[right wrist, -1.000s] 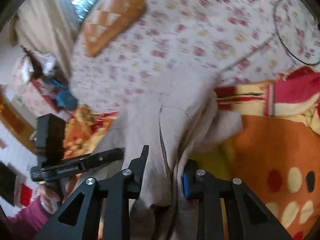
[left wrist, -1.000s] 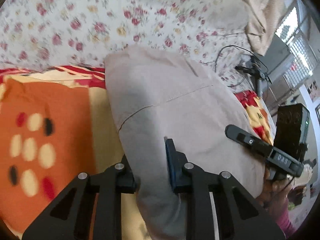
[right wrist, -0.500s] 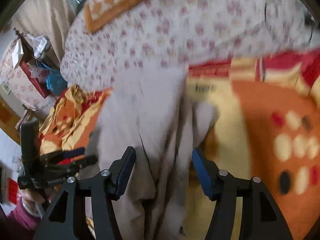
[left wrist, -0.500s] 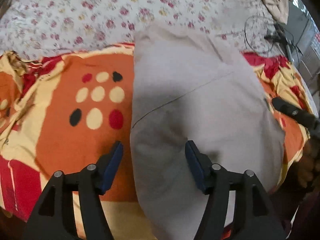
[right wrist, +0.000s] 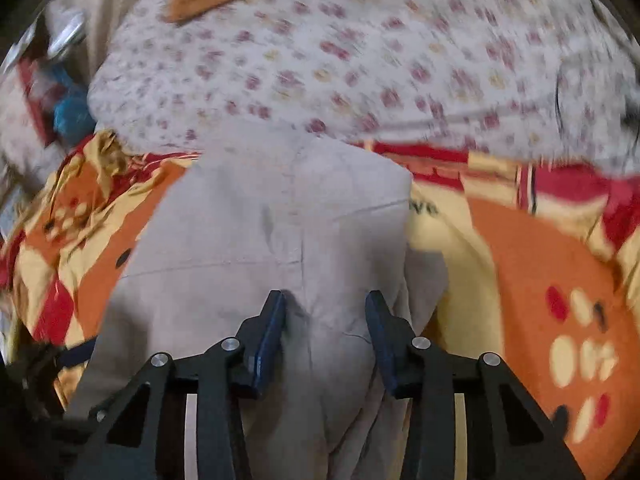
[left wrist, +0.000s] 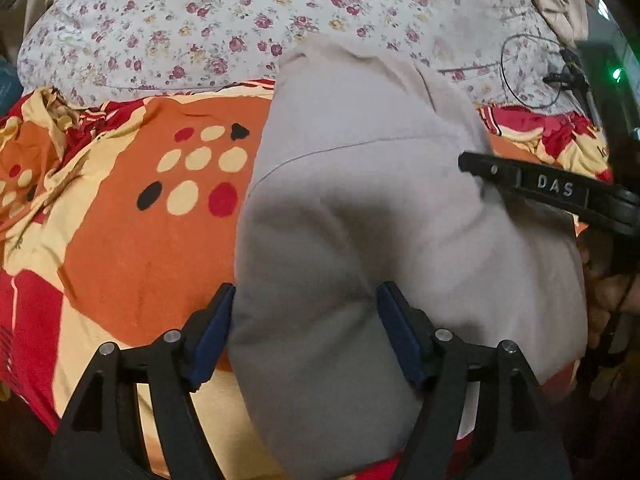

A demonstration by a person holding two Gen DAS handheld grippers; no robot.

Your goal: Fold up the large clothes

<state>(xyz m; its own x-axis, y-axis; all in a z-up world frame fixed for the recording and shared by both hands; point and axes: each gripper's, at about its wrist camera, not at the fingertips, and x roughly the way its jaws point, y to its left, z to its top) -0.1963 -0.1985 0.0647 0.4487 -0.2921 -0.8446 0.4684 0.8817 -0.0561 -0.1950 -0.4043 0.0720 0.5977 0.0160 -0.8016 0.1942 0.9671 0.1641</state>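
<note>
Grey garment [left wrist: 360, 208], "DAS" lettering on right gripper [left wrist: 556, 190]

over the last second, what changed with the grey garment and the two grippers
Both let go: a second ago each hand-held gripper pinched the grey garment; it now lies on the orange blanket. The left hand-held gripper is opening, straddling the garment's edge. The right hand-held gripper, after opening, is closing again, with cloth between its fingers. The floral sheet stays put.

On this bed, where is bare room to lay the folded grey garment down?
Free: the orange spotted blanket left of the grey garment, and the floral sheet beyond it. Crowded: the far right, with a looped cable and the right gripper.
</note>
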